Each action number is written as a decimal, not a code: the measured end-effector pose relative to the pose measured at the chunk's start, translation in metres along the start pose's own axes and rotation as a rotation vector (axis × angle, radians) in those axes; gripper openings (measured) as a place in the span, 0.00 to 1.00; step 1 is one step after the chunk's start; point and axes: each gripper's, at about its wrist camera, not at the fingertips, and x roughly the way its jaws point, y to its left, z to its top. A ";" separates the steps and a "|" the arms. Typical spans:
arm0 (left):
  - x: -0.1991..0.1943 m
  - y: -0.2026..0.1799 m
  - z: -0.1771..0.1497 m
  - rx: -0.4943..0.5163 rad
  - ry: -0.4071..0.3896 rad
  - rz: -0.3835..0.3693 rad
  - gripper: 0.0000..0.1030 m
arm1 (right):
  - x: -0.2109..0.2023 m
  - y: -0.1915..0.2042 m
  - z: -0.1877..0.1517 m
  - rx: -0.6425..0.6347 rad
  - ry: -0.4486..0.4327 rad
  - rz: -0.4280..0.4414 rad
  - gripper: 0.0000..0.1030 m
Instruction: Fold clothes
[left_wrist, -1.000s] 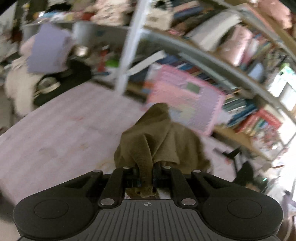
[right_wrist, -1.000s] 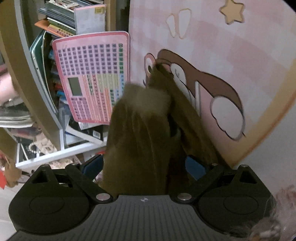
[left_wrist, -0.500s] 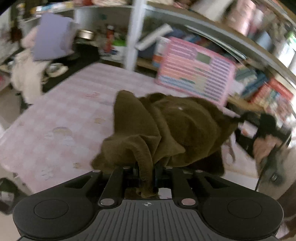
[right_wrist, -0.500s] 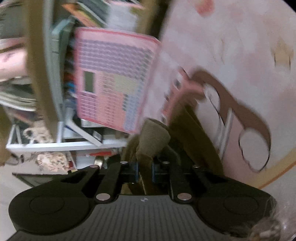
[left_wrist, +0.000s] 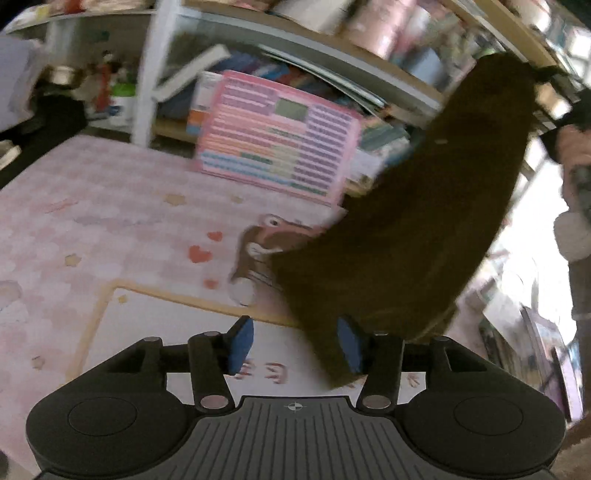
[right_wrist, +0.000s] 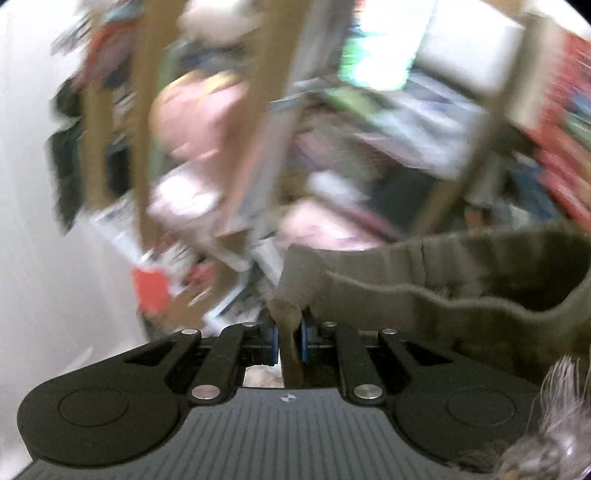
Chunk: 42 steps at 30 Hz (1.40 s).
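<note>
Since half a second back the left gripper (left_wrist: 293, 345) has let go: it was pinching the cloth (left_wrist: 406, 229), and now its jaws are spread with nothing between them, while the cloth has gone from a heap on the tabletop (left_wrist: 110, 206) to hanging up in the air off to the right. Biggest worry is the whole cloth: it now hangs from a single pinch, since the right gripper (right_wrist: 288, 338) has its jaws pressed together on just a narrow bit of hem, so I'd guess a hard swing could pull it free and dump it on the floor. Both views are smeared with motion blur, so things look to be moving fast, which makes that more likely. Next down, the pink board (left_wrist: 280, 136) propped at the back edge of the tabletop sits near the swinging cloth and might get knocked over. Smallest thing: the lower corner of the cloth dangles right by the left gripper's right pad (left_wrist: 349, 349), so closing there could grab a random fold instead of a proper edge.
</note>
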 end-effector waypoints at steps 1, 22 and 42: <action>-0.003 0.007 0.002 -0.018 -0.013 0.008 0.50 | 0.012 0.016 -0.002 -0.062 0.070 0.008 0.10; -0.035 0.166 0.036 -0.142 -0.075 0.078 0.53 | 0.154 -0.032 -0.414 -0.223 0.976 -0.482 0.13; 0.072 0.040 0.026 0.658 0.106 -0.167 0.60 | 0.018 -0.025 -0.310 -0.090 0.545 -0.769 0.69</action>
